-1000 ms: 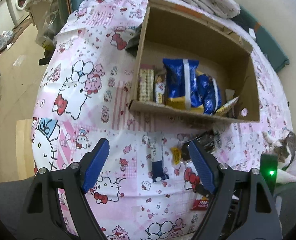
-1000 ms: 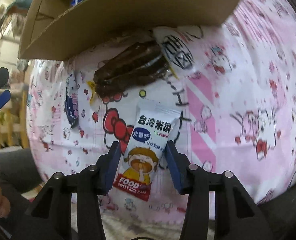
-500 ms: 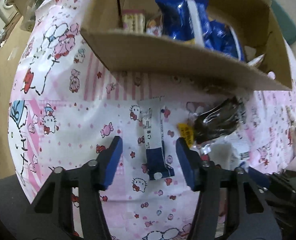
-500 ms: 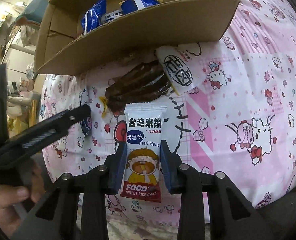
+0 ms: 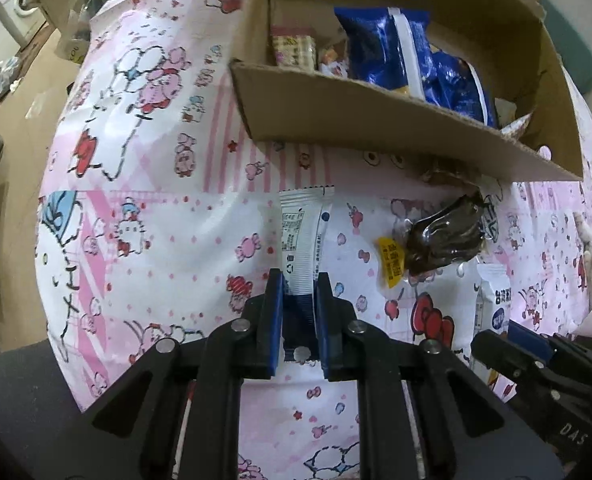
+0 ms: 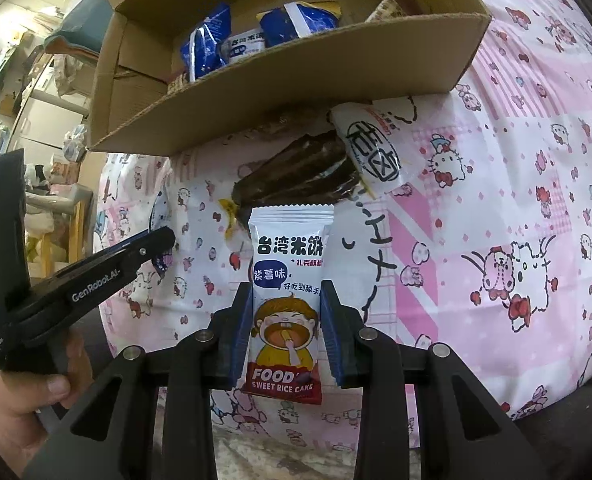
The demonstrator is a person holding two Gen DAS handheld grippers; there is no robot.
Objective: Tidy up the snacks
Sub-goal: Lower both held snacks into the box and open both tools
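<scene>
Left gripper (image 5: pixel 299 280) now clamping white sachet (image 5: pixel 302 236); right gripper (image 6: pixel 286 300) gripping rice cake packet (image 6: pixel 287 280); both heading for far cardboard box (image 5: pixel 396 120).

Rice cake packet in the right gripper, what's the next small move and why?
Probably lift it up and forward over the cardboard box's near wall, then release. The right gripper is shut on the rice cake packet, and the box already holds blue snack bags.

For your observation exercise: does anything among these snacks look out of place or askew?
Yes. A dark brown packet and a white packet lie partly tucked under the cardboard box's front wall rather than inside it, and the box sits tilted on them.
</scene>
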